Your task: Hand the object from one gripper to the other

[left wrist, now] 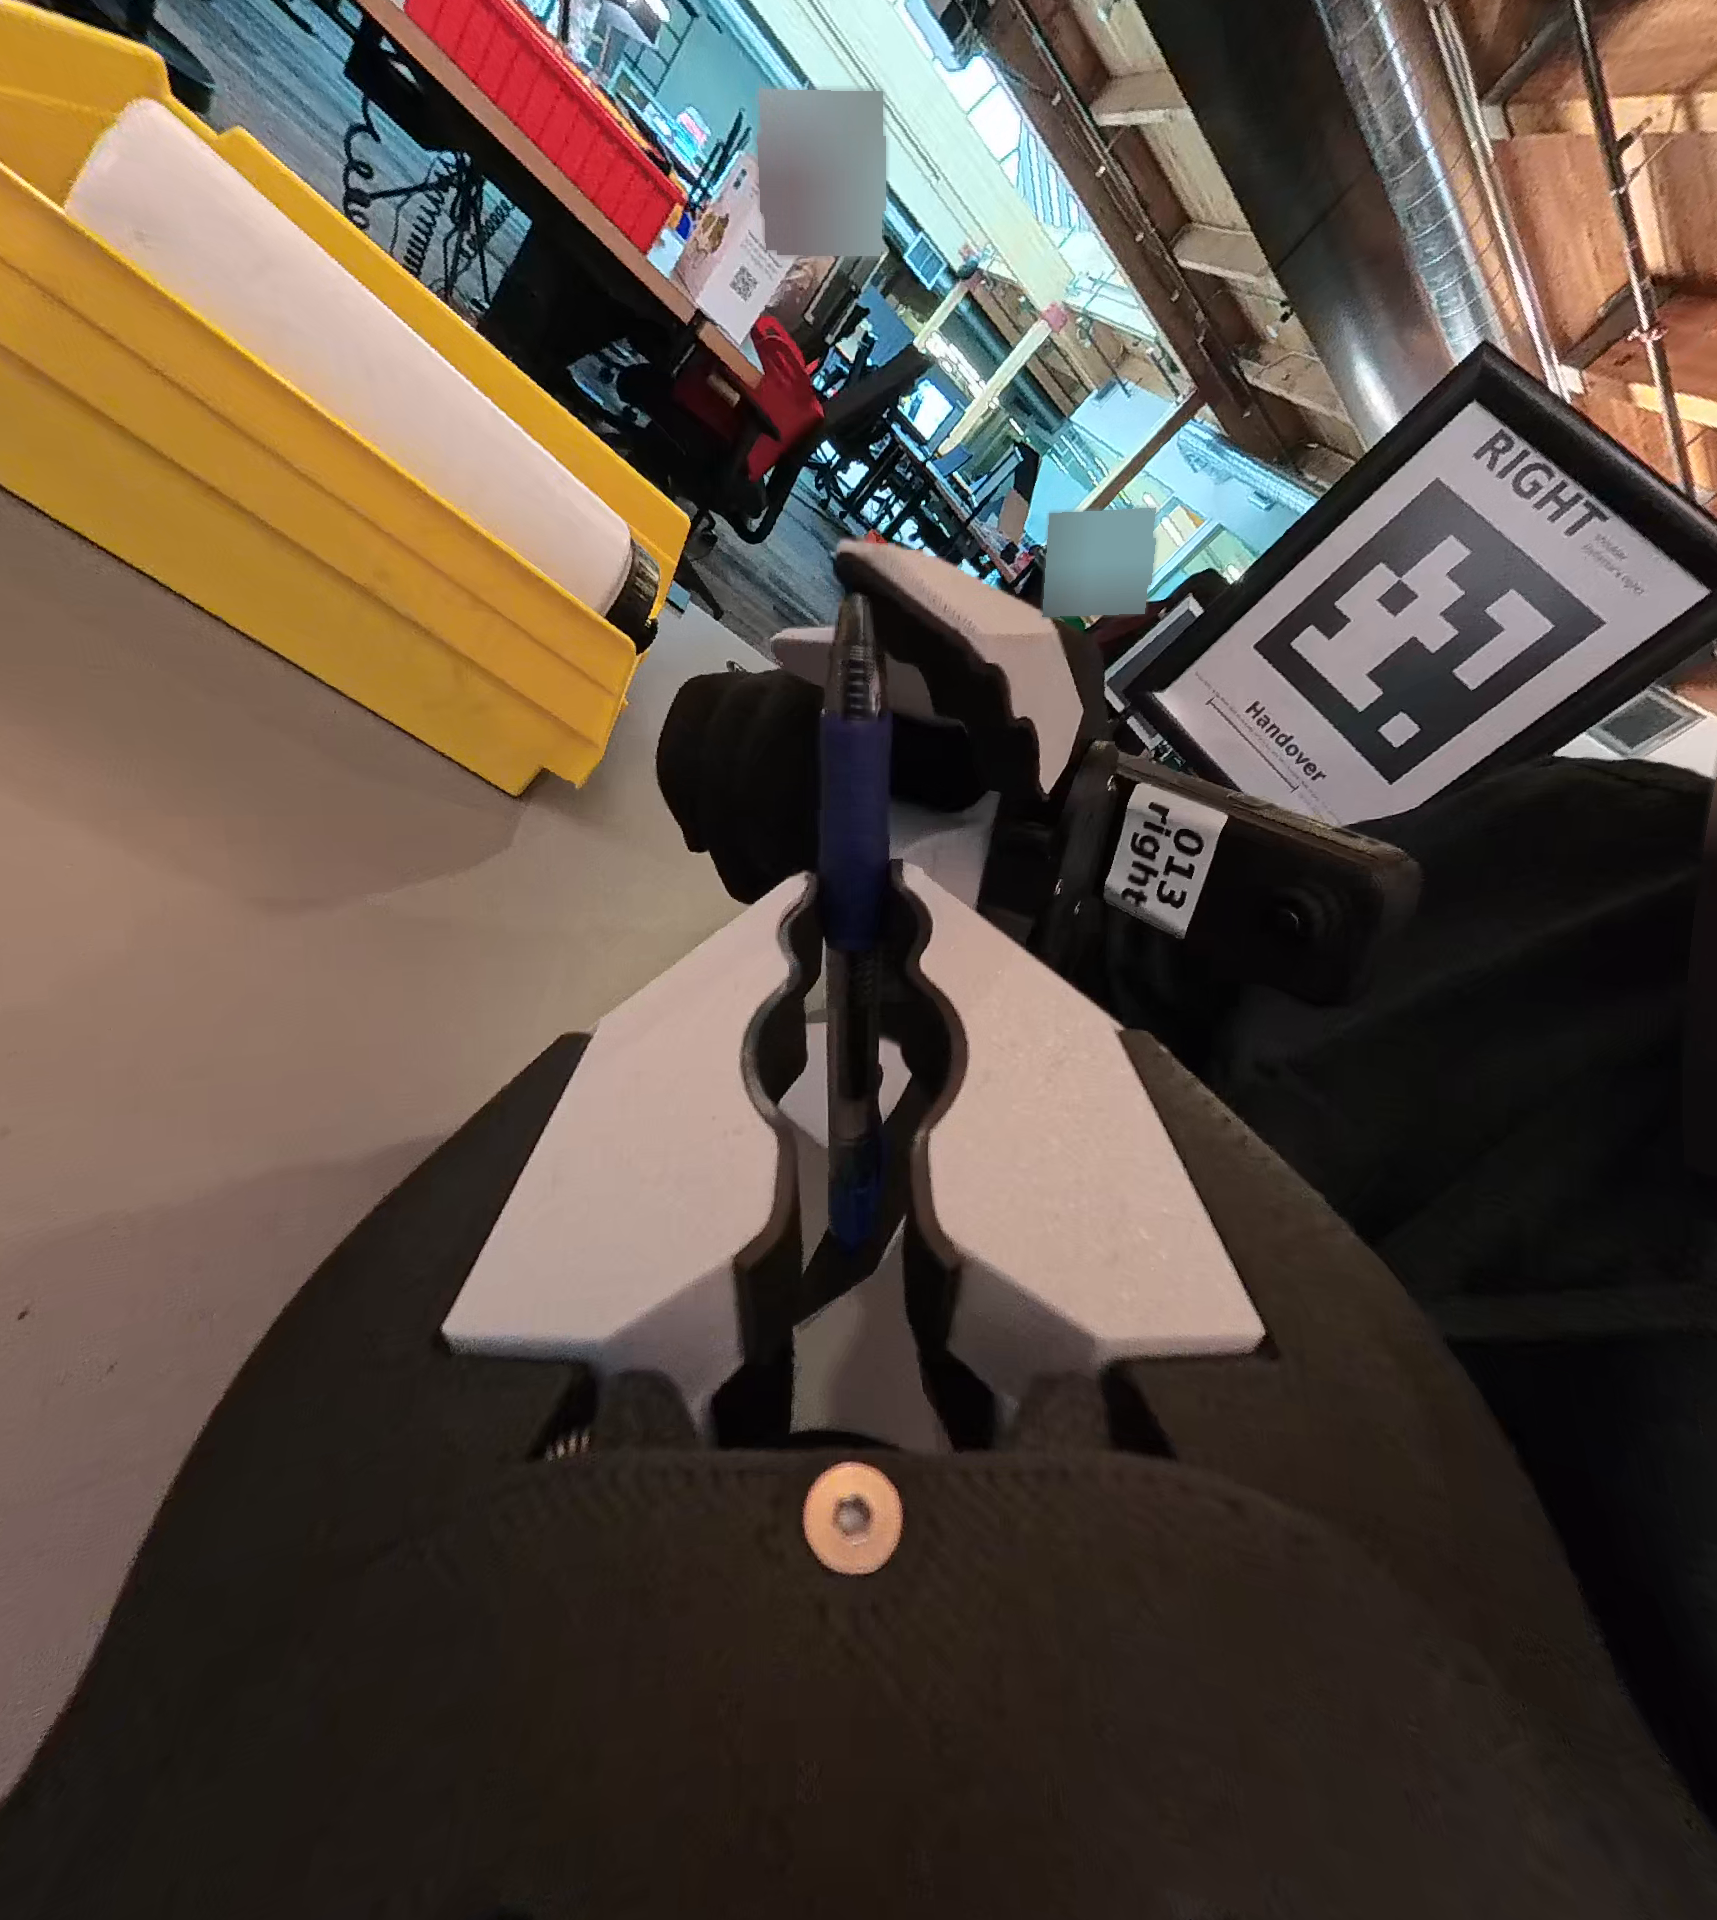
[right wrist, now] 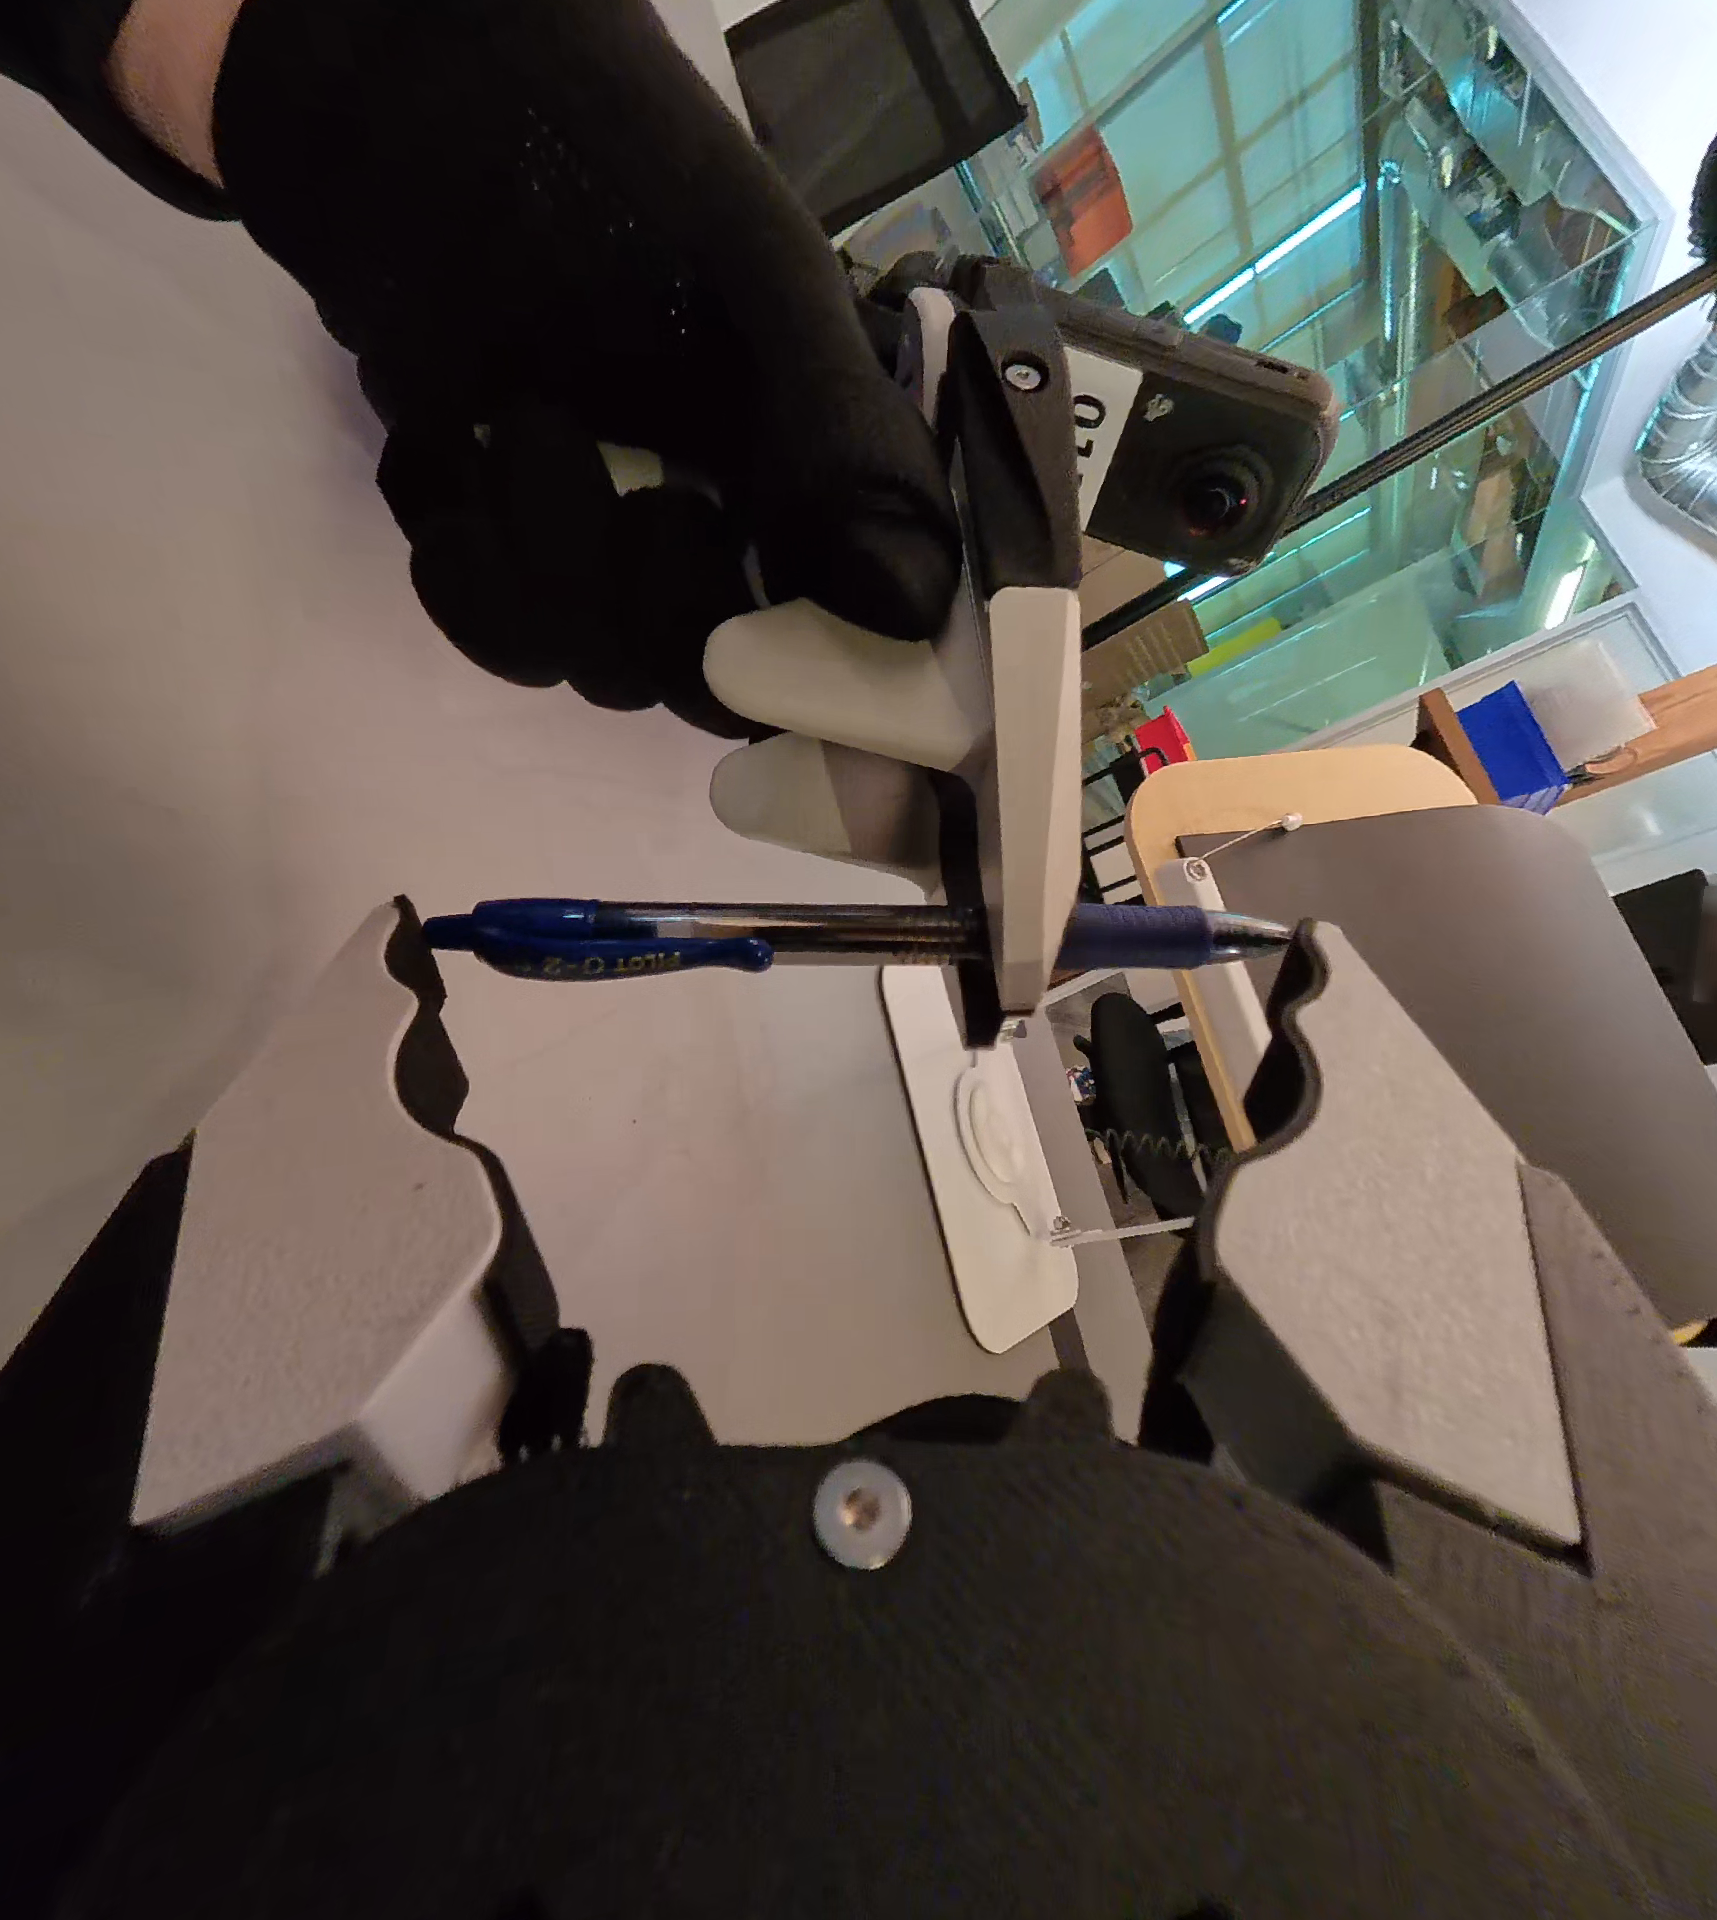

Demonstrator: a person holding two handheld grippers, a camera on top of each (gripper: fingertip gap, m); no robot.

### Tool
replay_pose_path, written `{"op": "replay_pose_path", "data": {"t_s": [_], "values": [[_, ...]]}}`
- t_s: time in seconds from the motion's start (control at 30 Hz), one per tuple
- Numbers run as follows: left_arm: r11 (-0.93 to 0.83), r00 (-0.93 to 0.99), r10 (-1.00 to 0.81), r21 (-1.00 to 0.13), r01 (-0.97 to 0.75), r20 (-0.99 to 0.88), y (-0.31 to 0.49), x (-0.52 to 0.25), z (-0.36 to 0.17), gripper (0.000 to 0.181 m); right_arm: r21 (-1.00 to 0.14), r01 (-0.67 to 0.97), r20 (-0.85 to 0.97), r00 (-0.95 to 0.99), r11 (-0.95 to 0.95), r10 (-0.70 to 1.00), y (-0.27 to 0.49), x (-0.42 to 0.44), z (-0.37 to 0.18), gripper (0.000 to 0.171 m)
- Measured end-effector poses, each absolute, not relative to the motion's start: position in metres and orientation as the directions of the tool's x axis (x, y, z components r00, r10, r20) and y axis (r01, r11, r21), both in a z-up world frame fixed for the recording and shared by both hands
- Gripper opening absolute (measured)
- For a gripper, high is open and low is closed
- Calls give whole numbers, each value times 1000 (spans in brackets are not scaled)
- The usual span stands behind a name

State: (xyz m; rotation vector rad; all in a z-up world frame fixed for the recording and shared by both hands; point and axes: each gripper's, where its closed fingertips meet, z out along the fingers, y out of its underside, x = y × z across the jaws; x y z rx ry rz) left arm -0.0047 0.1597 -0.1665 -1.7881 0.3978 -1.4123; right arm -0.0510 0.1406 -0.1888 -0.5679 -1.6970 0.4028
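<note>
1. Above the grey surface (left wrist: 210, 987), the blue pen (left wrist: 854, 831) is clamped between the closed fingers of the left gripper (left wrist: 854, 935); they pinch it about the middle, where the rubber grip meets the clear barrel.
2. That mid-barrel hold leaves both ends free, which I judge is deliberate: the other gripper needs bare pen to take.
3. From the right wrist view, the pen (right wrist: 688, 935) lies crosswise, clip end to the left and tip to the right, spanning the gap between the fingers of the right gripper (right wrist: 854, 940).
4. Those fingers stand wide apart and hold nothing; the pen's ends sit close to their tips, though whether they touch I cannot tell.
5. A black-gloved hand (right wrist: 573, 364) grips the left gripper's handle, held side-on to the right one, so the two sets of fingers cross instead of colliding.
6. Far left on the surface sits a yellow bin (left wrist: 262, 447) holding a white roll (left wrist: 345, 353); a framed marker sign (left wrist: 1436, 613) stands far right. Neither is near the exchange.
7. The handover looks about to happen: the right fingers have yet to close.
</note>
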Motion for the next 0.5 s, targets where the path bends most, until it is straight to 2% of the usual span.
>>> {"op": "replay_pose_path", "data": {"t_s": [0.07, 0.17, 0.23, 0.33, 0.43, 0.5], "values": [[-617, 325, -679, -752, 232, 658, 160, -4, -164, 9, -565, 148, 802, -133, 812, 582, 141, -50, -187, 151], [-583, 315, -693, -761, 285, 649, 162, -8, -153, 26, -605, 133, 777, -114, 785, 619, 142, -48, -181, 151], [-526, 346, -711, -789, 316, 612, 164, -15, -145, 36, -678, 106, 719, -106, 727, 686, 143, -46, -175, 151], [-382, 477, -727, -868, 316, 493, 167, -31, -135, 41, -833, 28, 549, -92, 553, 831, 146, -39, -159, 151], [-183, 691, -692, -977, 113, 209, 168, -44, -135, 51, -959, -77, 281, -139, 272, 950, 148, -30, -141, 151], [-48, 787, -610, -987, -153, -92, 168, -48, -139, 60, -989, -137, 87, -193, 61, 977, 153, -24, -130, 151]]}}
